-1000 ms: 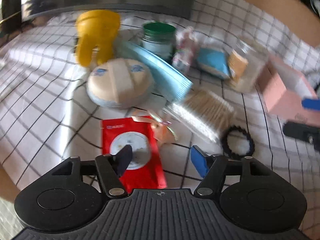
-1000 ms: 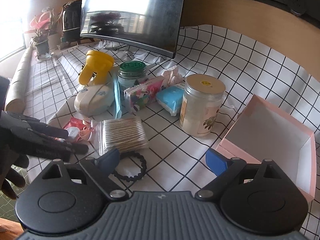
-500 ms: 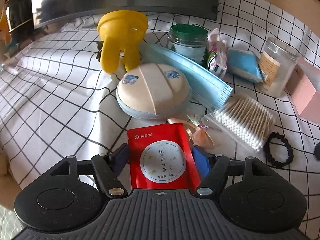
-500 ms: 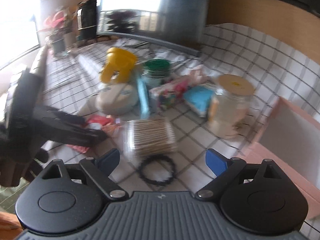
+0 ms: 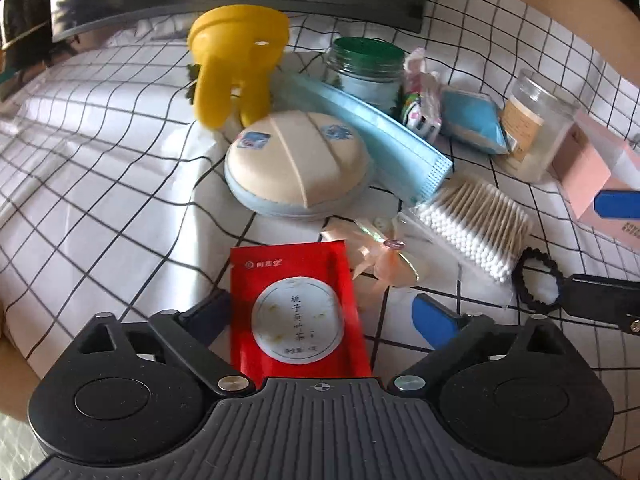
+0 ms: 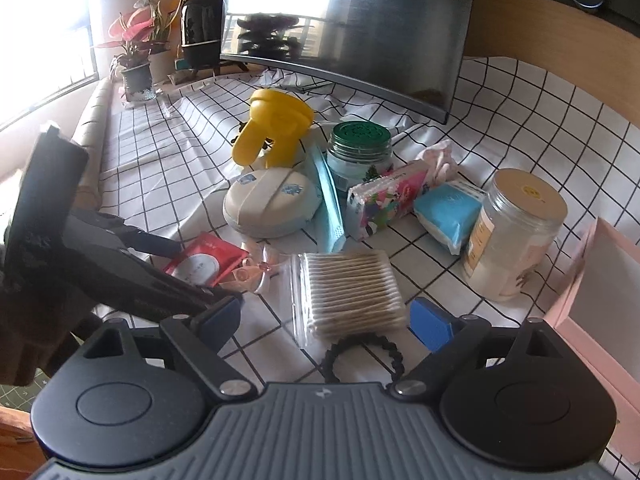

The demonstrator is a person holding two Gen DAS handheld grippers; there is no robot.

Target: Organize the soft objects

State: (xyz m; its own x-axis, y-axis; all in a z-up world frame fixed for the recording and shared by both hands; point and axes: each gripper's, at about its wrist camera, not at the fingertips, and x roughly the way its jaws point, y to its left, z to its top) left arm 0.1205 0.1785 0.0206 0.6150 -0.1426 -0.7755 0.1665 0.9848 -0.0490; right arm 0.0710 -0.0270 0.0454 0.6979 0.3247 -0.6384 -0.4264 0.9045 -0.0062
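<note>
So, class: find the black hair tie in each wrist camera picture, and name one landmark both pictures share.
Left wrist view: the black hair tie lies at the right edge, just past the cotton swab bag.
Right wrist view: the hair tie lies bottom centre, between the right gripper's open fingers.
Shared landmark: the cotton swab bag, right beside it in both.

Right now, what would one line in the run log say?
left gripper: open, jaws just widened, astride red tea sachet | right gripper: open, over black hair tie | pink box: empty so far
</note>
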